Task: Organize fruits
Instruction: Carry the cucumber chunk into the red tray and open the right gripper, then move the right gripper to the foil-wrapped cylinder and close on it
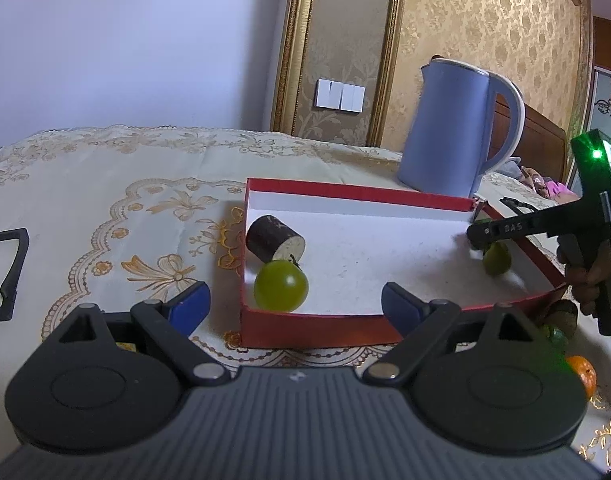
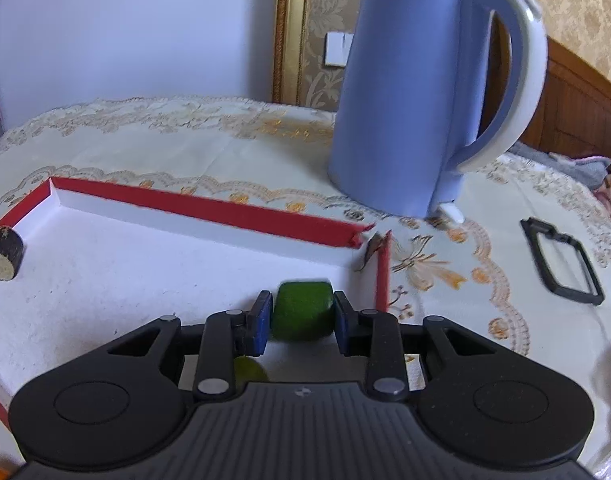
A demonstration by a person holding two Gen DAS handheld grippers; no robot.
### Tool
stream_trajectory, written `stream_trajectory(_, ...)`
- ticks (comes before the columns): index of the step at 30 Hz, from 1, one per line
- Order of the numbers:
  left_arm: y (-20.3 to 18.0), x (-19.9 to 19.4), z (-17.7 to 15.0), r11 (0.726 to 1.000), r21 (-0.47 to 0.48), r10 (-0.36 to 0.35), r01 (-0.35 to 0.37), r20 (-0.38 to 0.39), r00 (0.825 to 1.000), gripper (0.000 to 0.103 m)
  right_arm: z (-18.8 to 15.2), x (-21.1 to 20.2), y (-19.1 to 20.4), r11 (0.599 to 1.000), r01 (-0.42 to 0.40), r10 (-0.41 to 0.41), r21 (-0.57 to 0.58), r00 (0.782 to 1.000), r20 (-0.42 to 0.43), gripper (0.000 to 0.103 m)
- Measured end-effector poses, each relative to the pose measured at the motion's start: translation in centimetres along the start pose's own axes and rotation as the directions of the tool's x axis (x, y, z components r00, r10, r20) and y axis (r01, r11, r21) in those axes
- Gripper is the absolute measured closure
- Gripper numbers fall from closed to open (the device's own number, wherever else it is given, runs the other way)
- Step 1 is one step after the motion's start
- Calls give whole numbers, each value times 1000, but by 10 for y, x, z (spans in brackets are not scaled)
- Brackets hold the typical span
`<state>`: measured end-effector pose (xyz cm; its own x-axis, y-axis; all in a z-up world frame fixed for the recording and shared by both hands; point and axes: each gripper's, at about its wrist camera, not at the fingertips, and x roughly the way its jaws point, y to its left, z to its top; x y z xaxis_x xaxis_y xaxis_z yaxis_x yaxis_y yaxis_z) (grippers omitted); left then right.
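Right gripper (image 2: 302,320) jaws clamp green fruit (image 2: 303,314) over red box (image 2: 209,208); left gripper (image 1: 295,304) jaws wide, empty. We lower gently before release.

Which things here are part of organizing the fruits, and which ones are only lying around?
Part of the job:
red box
green fruit held by right gripper
green tomato
dark cane piece
orange
left gripper, open

Just lying about:
blue kettle
black frame
tablecloth
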<state>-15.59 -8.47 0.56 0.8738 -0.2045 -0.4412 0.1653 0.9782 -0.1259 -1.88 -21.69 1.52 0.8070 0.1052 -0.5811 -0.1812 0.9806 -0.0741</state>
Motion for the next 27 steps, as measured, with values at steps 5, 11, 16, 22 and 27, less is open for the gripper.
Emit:
stream_trajectory(5,-1,1,0,1000,3,1,-1,-8,1000,10,1,-24,-13,998,-24,20,56,998,62,58)
stream_trajectory(11,-1,0,0,1000,8,-5,5,1,1000,0,-23,-83,-25,996,-35,21,79,985,173,37)
stream_trajectory(16,-1,-2,1,1000,-1,9,-9,1,1000,0,-65,-134,-17,999,-3,-5,33,972,237,16)
stream_trajectory(22,8,-15,0,997,-82,6,-7,-14,1000,0,-101,-164,2,998,-70,70,-7,973,218,16)
stream_trajectory(27,9,-37,2,995,-100,12,-11,10,1000,0,-113,-150,15,997,-69,73,-38,988,138,17)
